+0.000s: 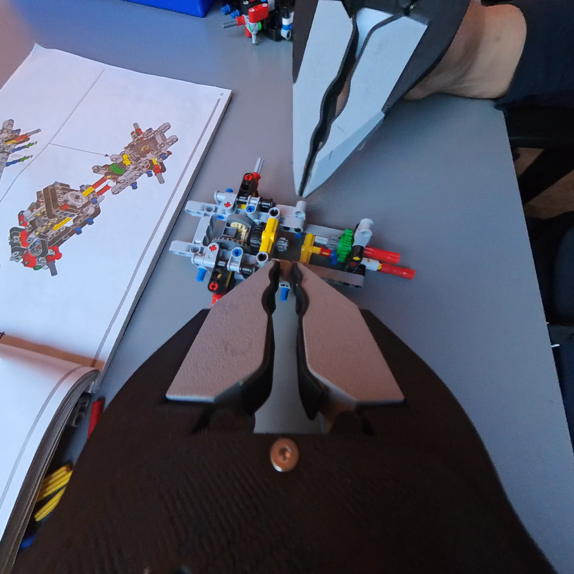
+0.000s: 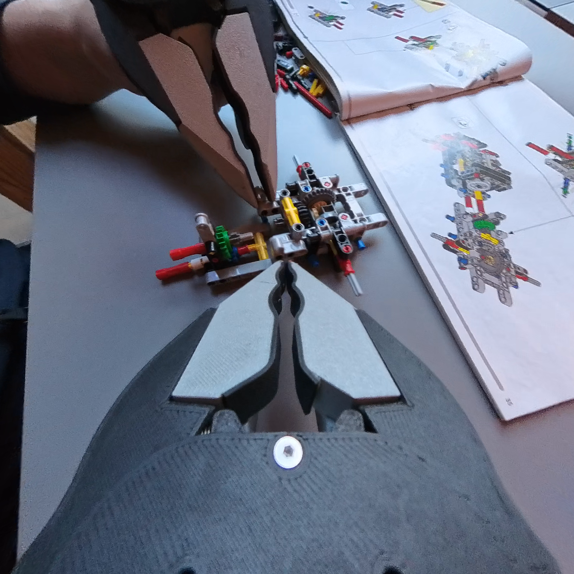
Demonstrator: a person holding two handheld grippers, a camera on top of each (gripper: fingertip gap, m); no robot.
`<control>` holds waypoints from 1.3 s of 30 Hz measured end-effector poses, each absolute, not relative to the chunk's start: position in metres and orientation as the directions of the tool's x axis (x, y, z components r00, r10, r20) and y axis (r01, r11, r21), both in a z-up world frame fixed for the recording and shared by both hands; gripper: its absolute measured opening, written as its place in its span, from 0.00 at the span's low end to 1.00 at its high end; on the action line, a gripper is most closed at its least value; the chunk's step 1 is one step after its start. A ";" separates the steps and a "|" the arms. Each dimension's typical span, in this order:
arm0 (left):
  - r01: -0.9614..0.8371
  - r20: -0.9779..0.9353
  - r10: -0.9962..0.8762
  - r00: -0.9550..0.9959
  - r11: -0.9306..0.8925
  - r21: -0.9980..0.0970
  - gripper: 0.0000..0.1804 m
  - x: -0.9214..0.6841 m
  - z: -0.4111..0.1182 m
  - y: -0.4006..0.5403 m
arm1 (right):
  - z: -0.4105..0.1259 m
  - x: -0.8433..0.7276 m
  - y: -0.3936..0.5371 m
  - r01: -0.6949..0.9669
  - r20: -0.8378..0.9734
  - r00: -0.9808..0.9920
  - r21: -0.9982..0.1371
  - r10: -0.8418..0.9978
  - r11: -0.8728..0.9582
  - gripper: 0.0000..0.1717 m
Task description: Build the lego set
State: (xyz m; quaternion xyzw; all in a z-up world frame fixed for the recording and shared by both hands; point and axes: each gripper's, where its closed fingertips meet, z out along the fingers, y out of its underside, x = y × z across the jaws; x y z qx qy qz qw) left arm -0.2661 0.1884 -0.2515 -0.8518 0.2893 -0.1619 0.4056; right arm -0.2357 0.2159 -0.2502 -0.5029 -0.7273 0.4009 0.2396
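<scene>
Multicoloured brick assembly (image 1: 273,239) flat on grey table (image 1: 435,217), beside open booklet (image 1: 108,186)

Loose parts (image 1: 52,494) half hidden under curled manual (image 1: 102,217), my left gripper (image 1: 284,267) body covering rest. Second model (image 1: 264,18) cut by top edge. Piece between my left fingertips too small to identify. Manual drawings in right view blurred.
</scene>
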 end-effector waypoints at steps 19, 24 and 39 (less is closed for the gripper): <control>-0.174 0.146 -0.550 0.822 -0.488 -0.856 0.12 -0.287 -0.228 0.198 | -0.243 -0.235 0.248 0.523 -0.072 -0.301 -0.846 0.951 0.102 0.00; -0.136 0.110 -0.480 0.871 -0.450 -0.883 0.12 -0.313 -0.222 0.206 | -0.244 -0.235 0.262 0.530 -0.055 -0.249 -0.844 0.967 0.088 0.00; -0.264 -0.080 -0.430 0.899 -0.387 -0.884 0.05 -0.318 -0.229 0.188 | -0.251 -0.225 0.248 0.560 -0.032 -0.214 -0.823 0.976 0.095 0.00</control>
